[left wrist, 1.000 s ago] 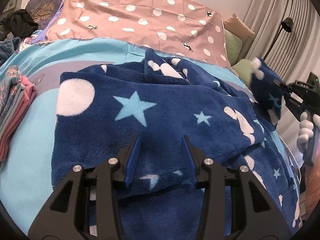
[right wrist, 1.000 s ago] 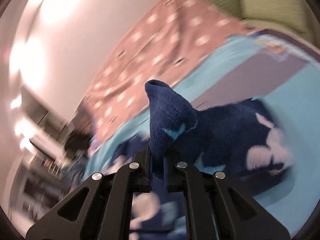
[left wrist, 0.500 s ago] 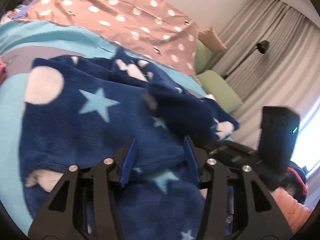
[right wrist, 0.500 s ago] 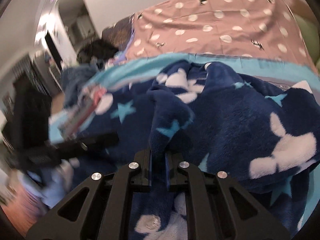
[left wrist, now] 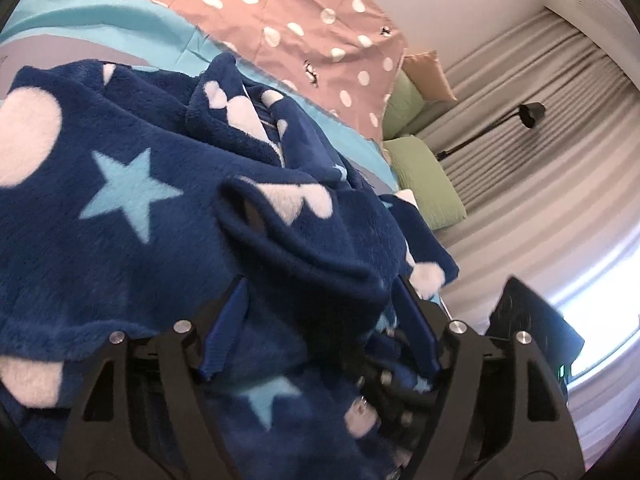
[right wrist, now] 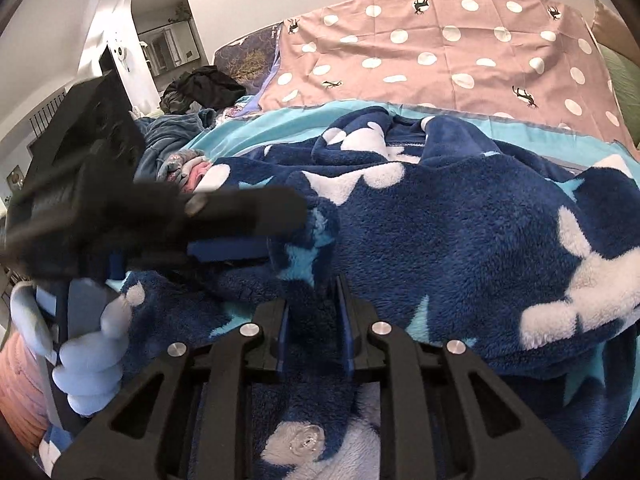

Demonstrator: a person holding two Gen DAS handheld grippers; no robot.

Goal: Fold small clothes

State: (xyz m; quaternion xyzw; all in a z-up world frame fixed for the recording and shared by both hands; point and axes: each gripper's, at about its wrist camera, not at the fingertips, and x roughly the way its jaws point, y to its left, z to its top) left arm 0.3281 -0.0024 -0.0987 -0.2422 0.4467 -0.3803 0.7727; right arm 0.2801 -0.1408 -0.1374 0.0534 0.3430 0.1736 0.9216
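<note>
Between the wide-spread blue fingers [left wrist: 224,332] of the left gripper [left wrist: 320,332] sits a raised fold of the navy fleece garment [left wrist: 132,200], printed with pale stars and white blobs; the jaws stand open around the fold, and whether the pads touch it cannot be told. Beyond the jaws the garment spreads over a turquoise bedsheet [left wrist: 80,12], with a pink dotted cloth [left wrist: 304,12] farther off and green pillows [left wrist: 424,176] to the far right by grey curtains [left wrist: 540,128]. Seen from the right wrist, the right gripper [right wrist: 314,316] has its jaws partly apart with a dark tuft of the same garment [right wrist: 460,236] between them, so it looks loosely held rather than pinched tight. Just ahead and to the left of these jaws the left gripper [right wrist: 236,236] reaches in sideways, blurred, carried by a light-gloved hand [right wrist: 88,364]. A dark clothes heap [right wrist: 204,88] lies far off left.
</note>
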